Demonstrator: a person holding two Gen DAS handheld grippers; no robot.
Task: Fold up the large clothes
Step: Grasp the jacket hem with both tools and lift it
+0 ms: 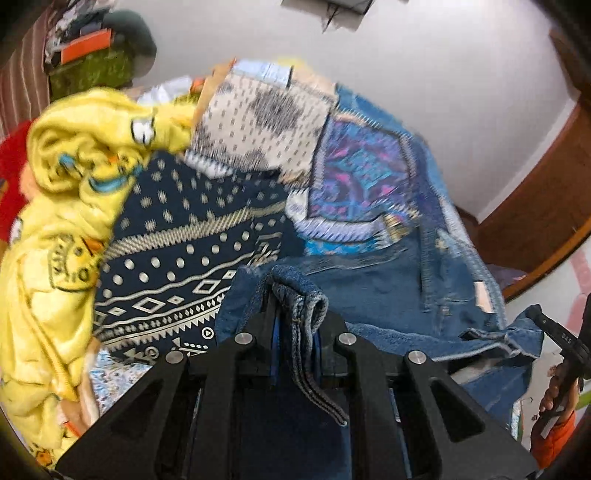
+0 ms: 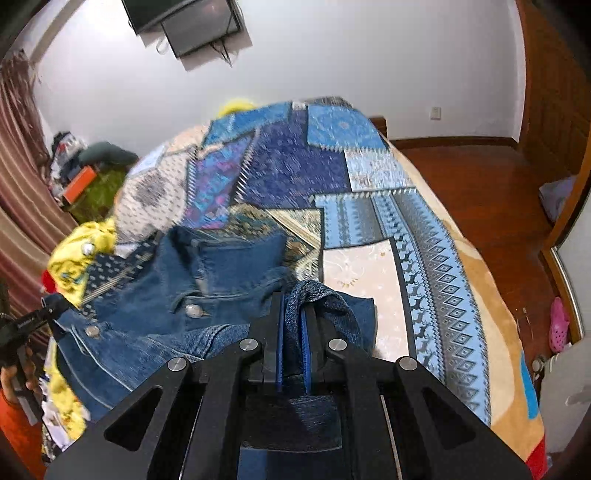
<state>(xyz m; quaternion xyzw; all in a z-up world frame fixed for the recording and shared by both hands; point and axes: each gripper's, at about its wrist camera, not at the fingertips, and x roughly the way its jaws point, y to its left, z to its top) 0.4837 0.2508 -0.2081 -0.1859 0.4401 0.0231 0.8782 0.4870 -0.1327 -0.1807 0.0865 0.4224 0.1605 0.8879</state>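
denim jacket [image 2: 207, 295] stretched sideways, collar away, both grippers clamping hem

I see the jacket [image 2: 207, 280] on the bed [image 2: 424, 266], clothes pile [image 1: 74, 192] to its left, TV [image 2: 184, 22] on the wall behind.

A blue denim jacket [image 2: 207, 291] lies spread across the near part of a patchwork bed cover, front side up, with metal buttons and a flapped chest pocket showing. Its collar end points away, toward the far side of the bed. The fabric is rumpled and partly lifted along the near edge, where bunched folds [image 1: 299, 306] of denim rise up. A pale-stitched hem [image 1: 491, 341] trails off at one side.
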